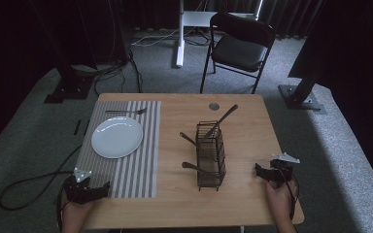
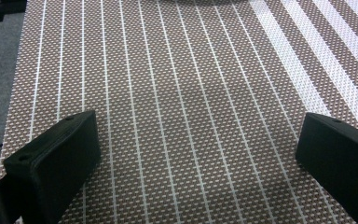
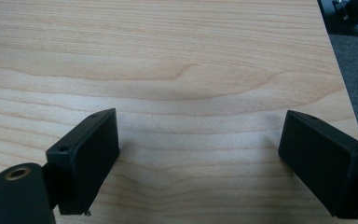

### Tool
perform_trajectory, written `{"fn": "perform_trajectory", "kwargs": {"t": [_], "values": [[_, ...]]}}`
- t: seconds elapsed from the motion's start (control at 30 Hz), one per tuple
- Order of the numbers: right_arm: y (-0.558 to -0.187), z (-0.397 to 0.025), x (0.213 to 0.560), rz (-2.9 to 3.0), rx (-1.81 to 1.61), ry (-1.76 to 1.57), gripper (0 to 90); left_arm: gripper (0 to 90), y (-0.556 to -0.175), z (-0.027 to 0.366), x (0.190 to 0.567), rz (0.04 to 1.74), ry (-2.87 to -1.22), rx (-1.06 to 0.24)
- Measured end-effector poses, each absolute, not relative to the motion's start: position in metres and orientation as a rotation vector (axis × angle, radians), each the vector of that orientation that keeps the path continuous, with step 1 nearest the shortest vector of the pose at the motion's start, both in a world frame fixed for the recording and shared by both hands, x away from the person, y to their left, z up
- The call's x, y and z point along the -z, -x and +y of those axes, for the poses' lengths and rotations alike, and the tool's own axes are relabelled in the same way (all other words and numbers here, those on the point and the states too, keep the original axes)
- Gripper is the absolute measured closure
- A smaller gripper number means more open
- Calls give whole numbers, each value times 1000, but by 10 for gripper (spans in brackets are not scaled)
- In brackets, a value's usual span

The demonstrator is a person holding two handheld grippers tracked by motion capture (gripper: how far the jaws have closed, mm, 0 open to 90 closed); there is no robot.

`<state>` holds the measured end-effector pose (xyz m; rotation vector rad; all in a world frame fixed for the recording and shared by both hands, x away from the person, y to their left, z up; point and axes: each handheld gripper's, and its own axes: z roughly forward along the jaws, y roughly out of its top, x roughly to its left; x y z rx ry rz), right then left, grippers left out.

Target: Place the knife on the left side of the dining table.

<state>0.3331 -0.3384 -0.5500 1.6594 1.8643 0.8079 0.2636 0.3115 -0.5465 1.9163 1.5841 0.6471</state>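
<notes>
Both grippers rest at the near table edge with jaws apart, empty: the left gripper (image 1: pixel 108 187) on the striped woven placemat (image 1: pixel 141 170), the right gripper (image 1: pixel 257 170) on bare wood. Just left of the right gripper stands a black wire cutlery caddy (image 1: pixel 210 167) holding 3 dark-handled utensils (image 1: pixel 220 121): probably light, stiff, slippery; grasp a protruding handle.

The desk (image 1: pixel 252 131) is pale wood with wavy grain. The placemat (image 1: pixel 141 160) is brown weave with white stripes, thin on one side, broad on the other. The plate (image 1: pixel 117 137) is white. The wire caddy (image 1: pixel 210 155) is dark. Both grippers' jaws are black.
</notes>
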Motion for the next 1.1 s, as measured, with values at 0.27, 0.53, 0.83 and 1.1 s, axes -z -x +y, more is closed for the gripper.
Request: {"fn": "perform_trajectory", "kwargs": {"t": [0.27, 0.53, 0.83, 1.1], "values": [[-333, -338, 550, 1864, -808, -1660, 116, 3, -263, 313, 546, 1577, -1918, -643], [-333, -338, 550, 1864, -808, -1659, 116, 12, -263, 313, 545, 1575, -1931, -634], [-333, -338, 550, 1864, -808, -1659, 117, 11, -264, 312, 543, 1580, -1950, -620], [-333, -338, 550, 1864, -808, -1659, 117, 12, -262, 299, 536, 1523, -1977, -568]]}}
